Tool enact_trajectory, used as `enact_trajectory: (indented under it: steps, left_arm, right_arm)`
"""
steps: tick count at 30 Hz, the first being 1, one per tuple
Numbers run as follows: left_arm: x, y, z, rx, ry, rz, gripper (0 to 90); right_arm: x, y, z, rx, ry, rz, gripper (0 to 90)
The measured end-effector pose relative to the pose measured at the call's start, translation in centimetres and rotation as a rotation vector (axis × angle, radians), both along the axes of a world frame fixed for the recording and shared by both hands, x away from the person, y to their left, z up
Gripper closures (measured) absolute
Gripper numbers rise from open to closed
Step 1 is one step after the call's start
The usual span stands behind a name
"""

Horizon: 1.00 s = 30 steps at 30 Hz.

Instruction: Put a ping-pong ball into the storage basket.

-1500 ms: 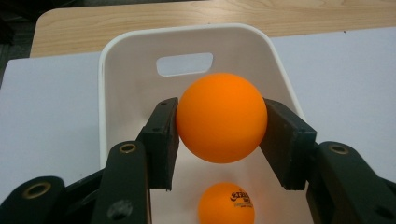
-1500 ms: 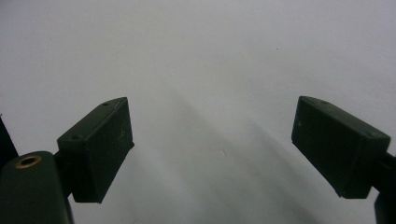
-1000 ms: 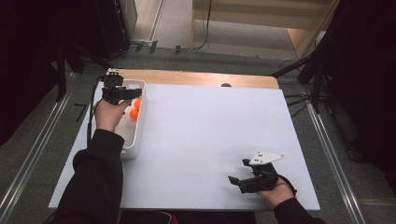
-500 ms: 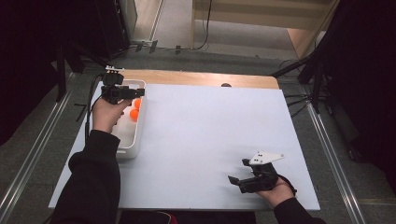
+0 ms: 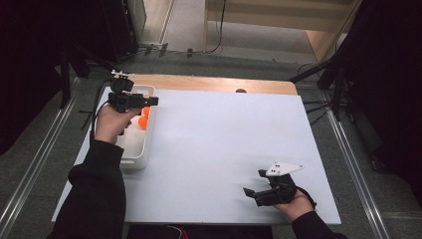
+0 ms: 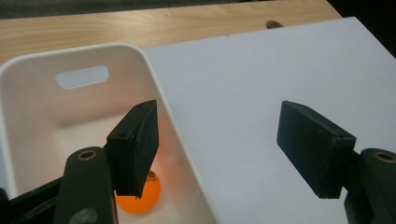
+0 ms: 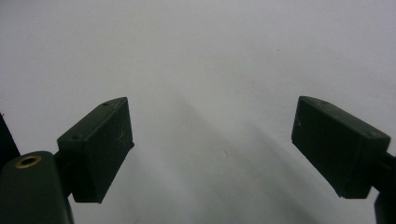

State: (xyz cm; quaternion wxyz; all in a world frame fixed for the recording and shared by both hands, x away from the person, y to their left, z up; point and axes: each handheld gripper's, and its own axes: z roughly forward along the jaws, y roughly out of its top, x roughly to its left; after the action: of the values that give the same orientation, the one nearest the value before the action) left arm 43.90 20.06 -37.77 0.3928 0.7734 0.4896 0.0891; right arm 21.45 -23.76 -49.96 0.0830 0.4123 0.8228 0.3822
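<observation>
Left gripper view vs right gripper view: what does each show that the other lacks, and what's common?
Left gripper view alone: the white bin with a handle slot, one orange ball on its floor partly behind the left gripper, and the wooden table edge beyond the sheet. Right gripper view alone: the right gripper over a bare stretch of sheet, with faint shadows on it. Shared: the white sheet, and in each a pair of black jaws standing apart with nothing between them.
</observation>
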Motion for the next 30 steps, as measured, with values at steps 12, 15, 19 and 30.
enact_trajectory:
  steps: [12,15,19,30]
  left_arm:
    - [-1.5,-1.2,0.9,-0.005,-0.015,-0.096,30.2]
    - [-1.8,-1.5,0.9,-0.012,-0.02,-0.125,30.2]
    - [-2.1,-1.6,0.8,-0.034,-0.02,-0.145,30.2]
    - [-3.3,-2.4,0.8,-0.032,-0.021,-0.191,30.2]
  right_arm:
    - [0.0,0.1,0.0,0.0,0.001,-0.001,11.1]
    - [0.1,0.1,0.0,0.0,0.001,0.0,11.1]
    - [0.1,0.1,0.0,0.001,0.0,0.002,11.1]
    - [0.2,0.0,0.0,-0.003,-0.002,0.001,11.1]
